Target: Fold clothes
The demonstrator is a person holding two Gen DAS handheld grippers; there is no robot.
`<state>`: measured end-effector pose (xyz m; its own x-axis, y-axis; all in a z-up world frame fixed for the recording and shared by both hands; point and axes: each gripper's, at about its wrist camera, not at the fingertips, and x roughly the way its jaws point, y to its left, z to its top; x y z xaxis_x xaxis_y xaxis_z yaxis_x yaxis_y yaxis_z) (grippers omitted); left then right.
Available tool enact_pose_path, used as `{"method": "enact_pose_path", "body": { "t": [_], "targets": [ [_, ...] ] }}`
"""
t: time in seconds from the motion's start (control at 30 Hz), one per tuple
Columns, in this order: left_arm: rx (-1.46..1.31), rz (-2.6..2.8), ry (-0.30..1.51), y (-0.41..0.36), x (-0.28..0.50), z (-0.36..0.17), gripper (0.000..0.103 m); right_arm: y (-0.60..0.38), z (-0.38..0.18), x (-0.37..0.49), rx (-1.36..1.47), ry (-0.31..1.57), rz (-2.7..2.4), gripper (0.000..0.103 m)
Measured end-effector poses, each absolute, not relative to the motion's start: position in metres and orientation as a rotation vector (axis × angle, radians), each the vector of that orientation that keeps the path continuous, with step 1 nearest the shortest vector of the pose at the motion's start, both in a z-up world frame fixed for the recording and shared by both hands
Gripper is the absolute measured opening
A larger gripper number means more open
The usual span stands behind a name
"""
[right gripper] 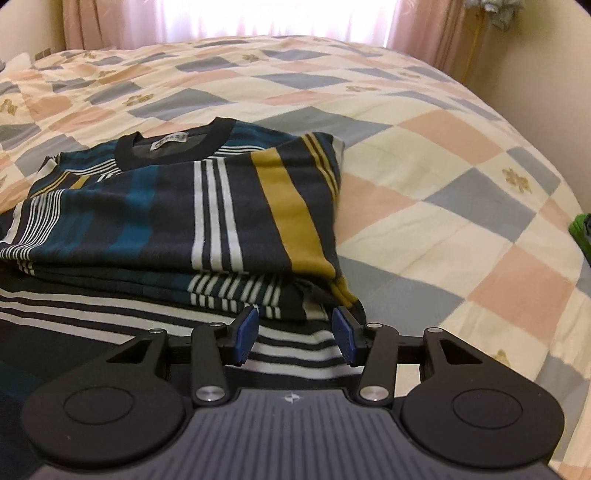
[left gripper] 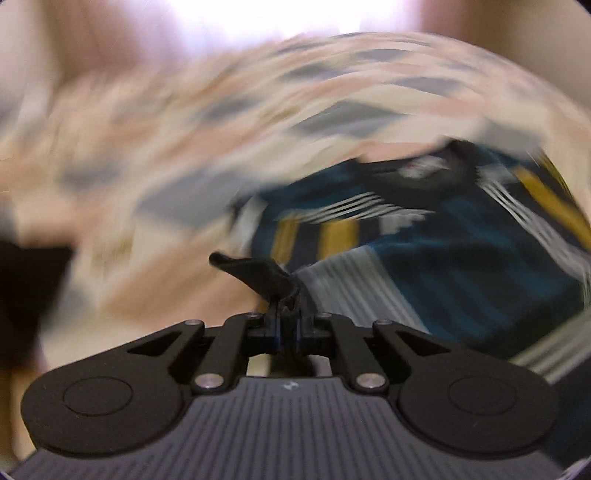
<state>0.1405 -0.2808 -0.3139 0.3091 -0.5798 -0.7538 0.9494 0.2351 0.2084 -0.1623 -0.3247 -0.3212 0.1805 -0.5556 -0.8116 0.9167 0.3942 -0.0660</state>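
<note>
- Striped knit shirt (right gripper: 192, 206), navy w/ teal, white and mustard bands, lies folded in layers on the bed, left of centre in the right wrist view; round dark collar (right gripper: 173, 147) w/ a small white label faces up at the far end.
- Bed covered by a patchwork quilt (right gripper: 424, 155) of pink, cream and grey-blue squares; some squares carry a small tan flower motif.
- Right claw (right gripper: 295, 334): jaws parted, blue pads visible on both sides, set over the near right corner of the shirt. Striped fabric shows between the pads, but they don't press on it.
- Right claw's pads sit just beside the mustard band where it runs down the shirt's near edge.
- Left claw (left gripper: 286, 295): jaws closed tight. A dark, bent strip sticks up and left from between the tips; can't tell if it's cloth or part of the claw.
- Left wrist view is heavily smeared by motion blur. Same striped shirt (left gripper: 443, 258) fills the right half, quilt (left gripper: 184, 129) the upper left.
- Pink curtains (right gripper: 258, 18) w/ bright light behind them hang past the far edge of the bed.
- Cream wall (right gripper: 546, 92) to the right; a small green item (right gripper: 581, 229) at the right edge, too cut off to identify.
</note>
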Motion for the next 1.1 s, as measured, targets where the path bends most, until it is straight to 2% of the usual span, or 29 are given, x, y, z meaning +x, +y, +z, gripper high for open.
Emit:
{"method": "enact_pose_path", "body": {
  "t": [0.03,0.1,0.2,0.27,0.33,0.37,0.5,0.53,0.57,0.63,0.77,0.93,1.1],
  "targets": [
    [0.829,-1.173,0.529,-0.286,0.119,-0.321,0.007,-0.325,-0.321,-0.165,0.512,0.869,-1.105,0.047],
    [0.977,-1.232,0.479,-0.295,0.091,-0.344,0.017,-0.325,-0.322,-0.171,0.540,0.858,-1.111,0.047],
    [1.045,-1.277,0.476,-0.300,0.079,-0.370,0.017,-0.325,-0.324,-0.178,0.569,0.850,-1.113,0.048],
    [0.983,-1.320,0.554,-0.304,0.095,-0.361,0.019,-0.325,-0.324,-0.182,0.581,0.849,-1.112,0.050],
    [0.832,-1.394,0.710,-0.299,0.120,-0.337,0.029,-0.324,-0.322,-0.187,0.586,0.840,-1.108,0.052],
    [0.748,-1.424,0.773,-0.294,0.132,-0.326,0.031,-0.323,-0.320,-0.190,0.589,0.831,-1.105,0.052],
    [0.409,-1.480,0.932,-0.271,0.182,-0.291,0.030,-0.325,-0.313,-0.196,0.590,0.788,-1.095,0.052],
    [0.320,-1.473,0.955,-0.266,0.195,-0.286,0.027,-0.326,-0.311,-0.196,0.588,0.770,-1.092,0.052],
    [0.249,-1.457,0.966,-0.264,0.205,-0.286,0.018,-0.327,-0.308,-0.196,0.586,0.753,-1.088,0.052],
    [0.145,-1.406,1.021,-0.265,0.226,-0.298,0.011,-0.331,-0.304,-0.192,0.580,0.719,-1.073,0.052],
    [0.101,-1.353,1.179,-0.285,0.236,-0.339,0.005,-0.346,-0.299,-0.173,0.567,0.655,-1.010,0.052],
    [0.202,-1.419,1.167,-0.283,0.202,-0.343,0.006,-0.364,-0.294,-0.144,0.656,0.577,-0.860,0.052],
    [0.210,-1.396,1.176,-0.281,0.225,-0.342,0.006,-0.358,-0.300,-0.107,0.714,0.591,-0.703,0.053]
  ]
}}
